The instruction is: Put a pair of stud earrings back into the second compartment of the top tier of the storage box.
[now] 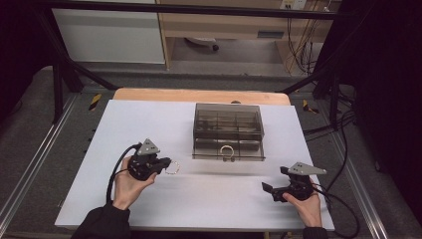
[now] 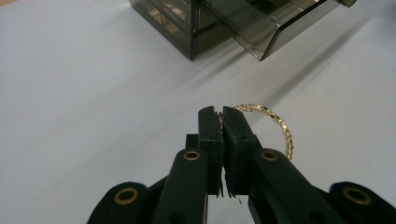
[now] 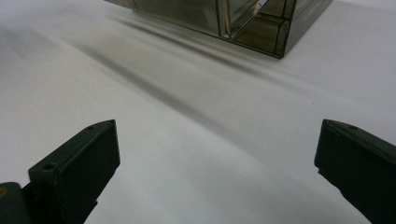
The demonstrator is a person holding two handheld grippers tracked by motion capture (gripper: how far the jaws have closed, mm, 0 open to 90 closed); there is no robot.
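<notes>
A thin gold chain bracelet (image 2: 276, 125) hangs in a loop from my left gripper (image 2: 219, 114), whose jaws are shut on it; from above the bracelet (image 1: 172, 167) shows just right of the left gripper (image 1: 160, 163), a little above the white table. A smoky transparent drawer box (image 1: 228, 128) stands at the table's middle, its lower drawer (image 1: 228, 151) pulled out with a gold ring (image 1: 227, 151) inside. My right gripper (image 1: 271, 190) rests at the front right, jaws wide open with nothing between them (image 3: 215, 154).
The white tabletop (image 1: 149, 124) lies on a wooden board, framed by black rails. Cables trail along the right side (image 1: 343, 134). The drawer box corner (image 3: 261, 32) is ahead of the right gripper.
</notes>
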